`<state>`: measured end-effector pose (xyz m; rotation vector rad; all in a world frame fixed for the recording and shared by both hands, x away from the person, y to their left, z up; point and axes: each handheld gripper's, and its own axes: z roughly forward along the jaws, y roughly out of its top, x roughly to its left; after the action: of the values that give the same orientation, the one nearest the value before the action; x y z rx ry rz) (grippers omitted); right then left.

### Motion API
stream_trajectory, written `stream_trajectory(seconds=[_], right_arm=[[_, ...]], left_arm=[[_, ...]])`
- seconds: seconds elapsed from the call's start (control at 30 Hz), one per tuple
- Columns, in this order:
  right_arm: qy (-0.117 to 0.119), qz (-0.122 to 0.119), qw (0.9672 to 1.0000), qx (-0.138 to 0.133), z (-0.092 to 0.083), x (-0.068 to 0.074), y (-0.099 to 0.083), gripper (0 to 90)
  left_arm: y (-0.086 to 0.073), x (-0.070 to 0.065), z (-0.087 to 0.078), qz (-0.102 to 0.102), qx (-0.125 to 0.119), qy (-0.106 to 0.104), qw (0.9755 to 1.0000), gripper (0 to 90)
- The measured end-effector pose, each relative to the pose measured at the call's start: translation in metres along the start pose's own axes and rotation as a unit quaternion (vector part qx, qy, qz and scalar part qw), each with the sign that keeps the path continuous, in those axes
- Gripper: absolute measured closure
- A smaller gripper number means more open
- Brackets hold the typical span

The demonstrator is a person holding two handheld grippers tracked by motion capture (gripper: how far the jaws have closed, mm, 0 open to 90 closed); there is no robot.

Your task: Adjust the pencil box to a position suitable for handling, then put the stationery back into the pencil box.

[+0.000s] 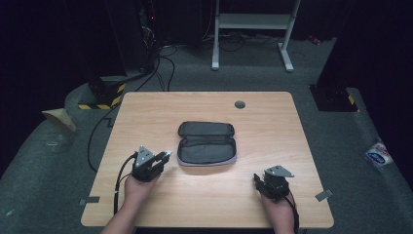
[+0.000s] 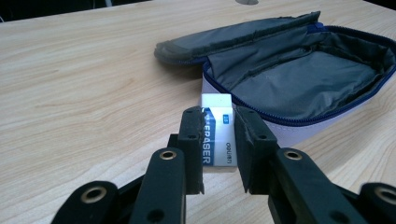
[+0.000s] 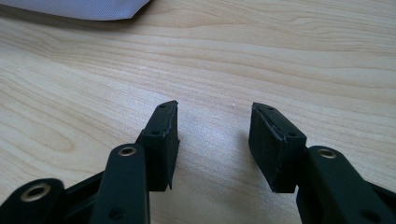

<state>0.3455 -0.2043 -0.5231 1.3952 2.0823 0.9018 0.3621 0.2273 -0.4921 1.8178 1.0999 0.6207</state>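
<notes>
Your left gripper (image 2: 218,140) is clamping a white eraser (image 2: 217,133) between its two jaws, and you are holding it just beside the near edge of the open grey pencil case (image 2: 299,70), which is lying in the middle of the wooden table (image 1: 146,112). Your right gripper (image 3: 212,140) is staying apart with jaws half open and nothing between them, low over bare wood near the table's front right part.

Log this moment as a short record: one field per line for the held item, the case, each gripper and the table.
held item: white block eraser with blue printed sleeve, clamped between the left gripper's jaws
case: grey fabric zip pencil case, unzipped and lying open, nothing visible inside
left gripper: shut on the eraser, just short of the case's near edge
right gripper: open, nothing between its jaws, over bare wood
table: light wooden tabletop
</notes>
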Motion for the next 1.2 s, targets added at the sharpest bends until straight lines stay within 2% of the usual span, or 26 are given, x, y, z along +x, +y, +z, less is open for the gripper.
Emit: stream_trajectory(seconds=[0.13, 0.47, 0.63, 0.7, 0.87, 1.2], right_arm=[[0.001, -0.001, 1.0000, 0.000, 0.000, 0.000, 0.000, 51.9], [0.002, 0.001, 1.0000, 0.001, 0.000, -0.001, 0.000, 51.2], [0.006, -0.002, 1.0000, 0.001, 0.000, -0.001, 0.000, 49.3], [0.015, -0.003, 0.9999, 0.002, 0.000, -0.002, 0.000, 47.8], [0.023, -0.012, 0.9997, 0.006, 0.001, -0.004, 0.002, 44.1], [0.018, -0.013, 0.9997, 0.007, 0.002, -0.009, 0.002, 38.7]], left_arm=[[0.004, 0.000, -0.002, 0.000, -0.008, -0.002, 1.0000, 73.1], [0.017, -0.007, -0.005, 0.013, -0.014, -0.001, 0.9998, 73.1], [0.023, -0.009, -0.005, 0.008, -0.015, -0.002, 0.9998, 73.0], [0.025, -0.010, -0.004, 0.007, -0.014, -0.001, 0.9999, 73.0], [0.031, -0.014, -0.004, 0.007, -0.013, 0.001, 0.9999, 73.0], [0.040, -0.020, 0.000, -0.001, -0.008, 0.002, 1.0000, 73.0]])
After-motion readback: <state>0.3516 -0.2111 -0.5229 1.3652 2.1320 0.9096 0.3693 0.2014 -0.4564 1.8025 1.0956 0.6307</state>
